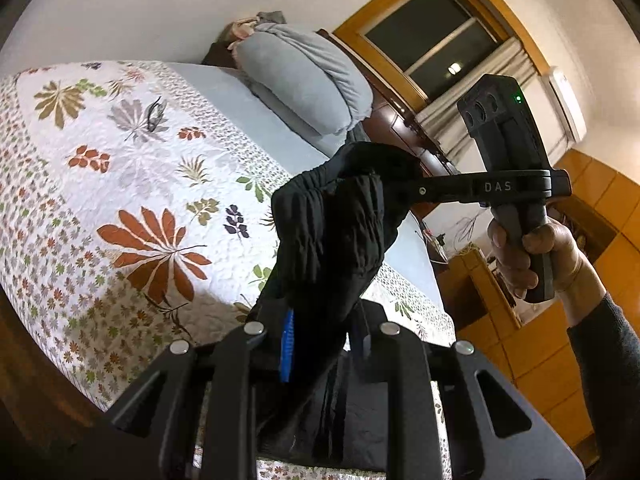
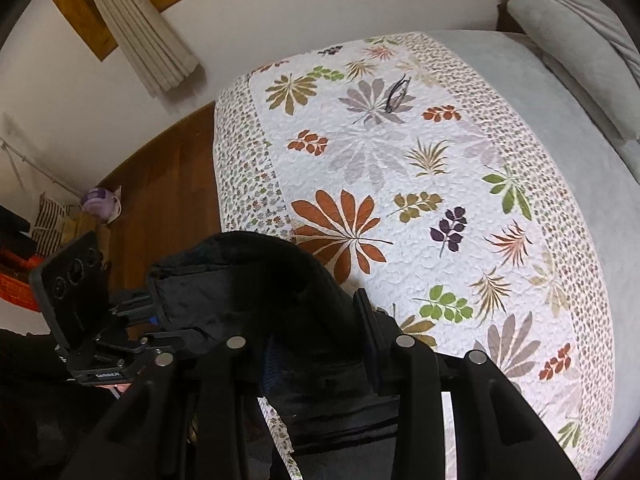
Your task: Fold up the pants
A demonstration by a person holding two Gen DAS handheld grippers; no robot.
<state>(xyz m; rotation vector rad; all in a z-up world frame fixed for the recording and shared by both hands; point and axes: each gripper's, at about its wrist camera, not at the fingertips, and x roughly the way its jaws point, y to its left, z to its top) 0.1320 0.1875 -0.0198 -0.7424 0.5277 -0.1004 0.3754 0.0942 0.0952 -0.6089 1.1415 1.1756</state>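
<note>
pants [image 1: 336, 232] above quilt [image 1: 132, 184] (on bed), pillows [image 1: 304, 80] behind

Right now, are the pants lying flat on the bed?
No, the pants hang bunched in the air between both tongs, above the quilt.

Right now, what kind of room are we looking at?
A bedroom, most likely. A bed fills the view, spread with a leaf-patterned quilt, grey bedding bundled at its head. A curtained window sits behind.
</note>
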